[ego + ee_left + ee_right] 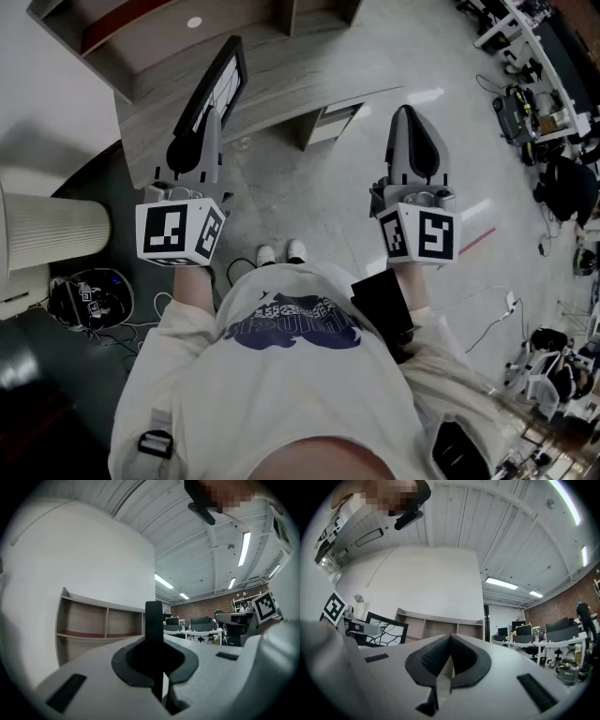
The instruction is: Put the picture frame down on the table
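Note:
The picture frame (217, 86) is black-edged with a white, black-lined print. My left gripper (208, 120) is shut on its lower edge and holds it upright above the wood-grain table (281, 89). In the left gripper view the frame (153, 620) shows edge-on as a dark bar clamped between the jaws of the left gripper (154, 644). My right gripper (406, 114) is shut with nothing in it, off to the right over the floor. The right gripper view shows its closed tips (450, 638) and, at far left, the frame (388, 629).
Wooden shelving (101, 627) stands against the white wall behind the table. A white ribbed cylinder (52, 230) and a device with cables (89, 295) sit on the floor at left. Office desks with monitors (548, 637) and gear (525, 103) fill the right side.

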Demonstrator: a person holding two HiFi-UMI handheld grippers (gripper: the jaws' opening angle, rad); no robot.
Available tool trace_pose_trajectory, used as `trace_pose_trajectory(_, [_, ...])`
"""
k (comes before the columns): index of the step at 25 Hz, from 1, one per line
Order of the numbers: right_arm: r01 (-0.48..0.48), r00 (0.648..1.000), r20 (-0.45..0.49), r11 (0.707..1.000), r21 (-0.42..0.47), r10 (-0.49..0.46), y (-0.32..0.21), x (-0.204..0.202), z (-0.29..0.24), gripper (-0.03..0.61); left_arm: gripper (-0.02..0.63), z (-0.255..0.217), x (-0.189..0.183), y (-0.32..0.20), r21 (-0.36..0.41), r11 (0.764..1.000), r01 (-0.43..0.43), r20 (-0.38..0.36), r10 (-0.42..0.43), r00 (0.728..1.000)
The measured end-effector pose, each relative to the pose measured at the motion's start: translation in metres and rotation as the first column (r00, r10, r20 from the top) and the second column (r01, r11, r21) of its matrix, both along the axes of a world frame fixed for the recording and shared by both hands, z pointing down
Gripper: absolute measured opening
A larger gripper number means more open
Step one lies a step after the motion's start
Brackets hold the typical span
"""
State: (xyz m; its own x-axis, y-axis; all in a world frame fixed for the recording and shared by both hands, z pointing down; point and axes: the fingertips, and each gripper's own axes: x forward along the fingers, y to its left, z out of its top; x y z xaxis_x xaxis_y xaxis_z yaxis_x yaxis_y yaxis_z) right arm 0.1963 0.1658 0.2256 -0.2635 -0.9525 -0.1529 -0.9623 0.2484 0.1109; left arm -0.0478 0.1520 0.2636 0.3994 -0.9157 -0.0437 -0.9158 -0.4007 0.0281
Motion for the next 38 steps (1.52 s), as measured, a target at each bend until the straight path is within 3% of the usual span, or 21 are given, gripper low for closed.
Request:
trace_pose_trajectory(15, [-0.004,1.000,-0.016,1.000,0.000,0.004,0.001,0.006,0.003,-0.003,0.017,0.007,0.008,0.000,-0.014,1.000,0.008,0.031,-0.007,0.999])
trace_pose_trajectory(17, [-0.004,1.000,-0.021,1.000,-0.006,0.004,0.002,0.009,0.005,-0.003,0.017,0.009,0.012,-0.001,-0.032,0.999,-0.018,-0.007,0.018,1.000])
trace_pose_trajectory(20, [0.017,1.000,-0.007,0.999,-0.028,-0.017,0.003,0.020,0.010,-0.003,0.017,0.014,0.023,-0.001,-0.077,0.989,-0.128,-0.136,0.117,0.984])
trace_pose_trajectory(23, [0.097,0.994,0.066,0.992,-0.079,-0.092,0.001,0.032,0.018,-0.003,0.017,0.021,0.041,0.003,-0.110,0.948,-0.299,-0.218,0.271,0.938])
trace_pose_trajectory(27, [0.212,0.977,0.059,0.963,-0.169,-0.205,-0.007,0.039,0.039,-0.002,0.017,0.037,0.070,0.009,-0.151,0.845,-0.512,-0.247,0.470,0.848])
trace_pose_trajectory(29, [0.277,0.961,0.055,0.935,-0.222,-0.271,-0.009,0.036,0.053,0.038,0.017,0.047,0.082,0.011,-0.176,0.800,-0.574,-0.259,0.525,0.811])
trace_pose_trajectory(32, [0.358,0.933,0.080,0.894,-0.270,-0.350,-0.009,0.030,0.068,0.095,0.018,0.057,0.098,0.017,-0.203,0.756,-0.622,-0.269,0.568,0.778])
trace_pose_trajectory(35, [0.456,0.889,0.115,0.834,-0.310,-0.443,-0.005,0.026,0.082,0.118,0.017,0.057,0.119,0.026,-0.186,0.715,-0.674,-0.319,0.605,0.729])
trace_pose_trajectory(38, [0.564,0.823,0.177,0.743,-0.360,-0.539,0.001,0.018,0.098,0.149,0.017,0.057,0.136,0.033,-0.167,0.666,-0.727,-0.379,0.637,0.671])
